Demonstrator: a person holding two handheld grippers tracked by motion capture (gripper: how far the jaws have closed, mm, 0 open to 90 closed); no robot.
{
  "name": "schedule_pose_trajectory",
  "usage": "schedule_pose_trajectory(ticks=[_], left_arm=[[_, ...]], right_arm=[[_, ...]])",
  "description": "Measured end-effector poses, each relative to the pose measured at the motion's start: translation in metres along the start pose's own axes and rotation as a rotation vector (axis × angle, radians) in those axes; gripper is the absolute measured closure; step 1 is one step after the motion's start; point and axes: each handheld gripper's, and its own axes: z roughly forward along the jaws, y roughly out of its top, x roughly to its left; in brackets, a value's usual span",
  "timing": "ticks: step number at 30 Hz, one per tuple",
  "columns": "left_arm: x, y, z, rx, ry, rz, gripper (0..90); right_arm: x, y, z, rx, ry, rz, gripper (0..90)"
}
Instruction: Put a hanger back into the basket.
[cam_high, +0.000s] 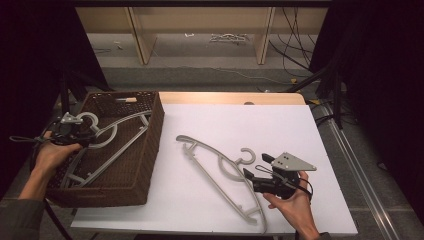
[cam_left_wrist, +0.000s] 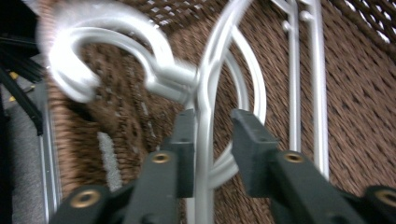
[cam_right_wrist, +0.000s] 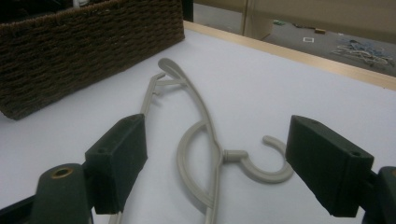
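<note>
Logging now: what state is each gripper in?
Left gripper: open, jaws loosely astride the hanger in the basket.
Right gripper: open, empty.

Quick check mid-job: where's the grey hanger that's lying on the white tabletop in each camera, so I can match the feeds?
High view: the grey hanger lies on the white tabletop, centre-right, its hook just ahead of the right hand-held gripper.
Left gripper view: not that hanger; a second hanger lies in the basket here.
Right gripper view: lower centre, between the open jaws.
Shared landmark: the brown wicker basket.
</note>
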Motion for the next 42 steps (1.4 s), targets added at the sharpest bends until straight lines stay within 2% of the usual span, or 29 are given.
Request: schedule_pose_trajectory(ticks=[3, 6, 10, 13, 14, 16, 20, 21, 22, 24, 25, 30, 33, 37, 41, 42], left_arm=[[-0.001, 0.003, -0.007, -0.013, 0.011, -0.006, 62.8], [-0.006, 0.007, -0.014, -0.040, 0.021, -0.031, 54.2], [-0.017, 0.013, -0.025, -0.101, 0.027, -0.066, 42.5], [-0.026, 0.016, -0.032, -0.144, 0.016, -0.088, 38.9], [-0.030, 0.017, -0.035, -0.163, 0.006, -0.098, 37.7], [-0.039, 0.017, -0.041, -0.216, -0.017, -0.145, 36.2], [-0.061, 0.017, -0.055, -0.271, -0.050, -0.148, 32.7], [-0.067, 0.016, -0.058, -0.291, -0.068, -0.158, 32.2], [-0.072, 0.016, -0.060, -0.312, -0.090, -0.168, 31.7], [-0.086, 0.016, -0.066, -0.348, -0.127, -0.176, 30.4], [-0.093, 0.017, -0.068, -0.358, -0.137, -0.169, 29.8], [-0.130, 0.014, -0.076, -0.407, -0.179, -0.129, 25.3], [-0.156, 0.010, -0.077, -0.445, -0.229, -0.111, 26.1], [-0.184, 0.004, -0.075, -0.505, -0.294, -0.084, 25.3], [-0.207, -0.001, -0.072, -0.557, -0.345, -0.031, 23.8], [-0.211, -0.002, -0.071, -0.563, -0.359, -0.032, 23.3]], right_arm=[[0.000, 0.000, 0.000, 0.003, -0.001, 0.002, 21.7], [0.000, 0.000, 0.001, 0.002, -0.001, 0.002, 21.8], [0.000, 0.000, 0.000, 0.013, -0.006, 0.001, 21.7], [0.000, 0.000, 0.000, 0.013, -0.005, 0.001, 21.8], [0.000, 0.000, 0.000, 0.002, -0.001, 0.001, 21.8], [0.001, 0.000, 0.001, -0.005, -0.001, 0.007, 21.8], [0.001, -0.001, 0.001, -0.007, -0.002, 0.002, 21.7], [0.001, 0.000, 0.000, 0.007, -0.002, 0.001, 21.7], [0.001, -0.001, 0.002, -0.004, 0.014, 0.018, 21.7], [0.002, -0.001, 0.002, 0.007, 0.011, 0.014, 21.7], [0.001, -0.001, 0.002, 0.004, 0.005, 0.002, 21.7], [0.000, -0.001, 0.002, 0.003, 0.003, 0.005, 21.6], [0.000, -0.002, 0.003, 0.009, 0.006, 0.007, 21.6], [0.002, -0.003, 0.005, 0.002, 0.008, 0.008, 21.6], [0.002, -0.003, 0.005, 0.007, 0.014, 0.006, 21.6], [0.002, -0.003, 0.005, 0.011, 0.014, 0.009, 21.6]])
